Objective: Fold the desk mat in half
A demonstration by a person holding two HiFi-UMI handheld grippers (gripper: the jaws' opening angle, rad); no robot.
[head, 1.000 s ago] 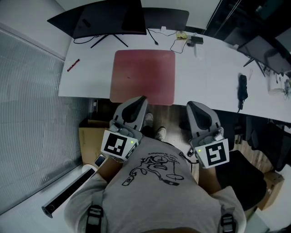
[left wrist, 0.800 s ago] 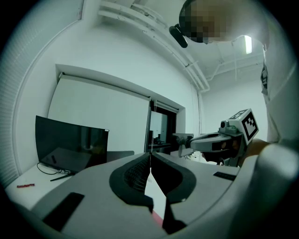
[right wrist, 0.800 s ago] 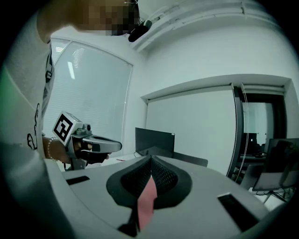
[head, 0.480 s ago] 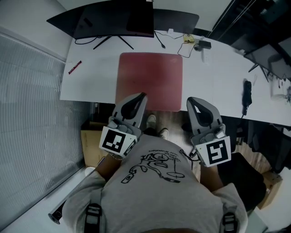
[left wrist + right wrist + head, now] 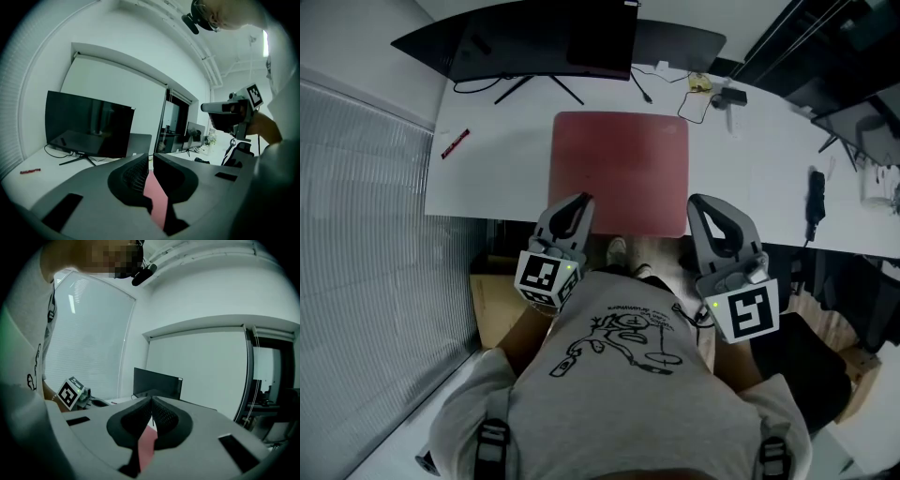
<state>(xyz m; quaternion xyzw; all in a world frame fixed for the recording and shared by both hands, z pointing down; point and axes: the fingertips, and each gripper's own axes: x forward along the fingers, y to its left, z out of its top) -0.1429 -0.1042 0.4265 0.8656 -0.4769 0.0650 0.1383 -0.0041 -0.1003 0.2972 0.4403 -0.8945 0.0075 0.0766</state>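
Note:
A red desk mat [image 5: 622, 169] lies flat and unfolded on the white desk [image 5: 497, 178], its near edge at the desk's front edge. Both grippers are held close to the person's chest, short of the desk. The left gripper [image 5: 578, 202] points at the mat's near left corner; its jaws are just opening, only a thin slit at the tips [image 5: 151, 157], nothing between them. To the right, my right gripper [image 5: 703, 204] points at the near right corner, shut and empty [image 5: 152, 399]. A strip of mat [image 5: 154, 201] shows below each pair of jaws [image 5: 146, 446].
A dark monitor [image 5: 534, 37] on a stand is at the desk's back, with cables and a small plug [image 5: 703, 86] to its right. A red pen [image 5: 454, 142] lies far left, a black object [image 5: 816, 192] far right. A cardboard box [image 5: 492, 300] sits under the desk.
The head view has shifted, so the mat sits further right and closer to the grippers. The left gripper has moved up toward the mat's near edge; the right has barely moved.

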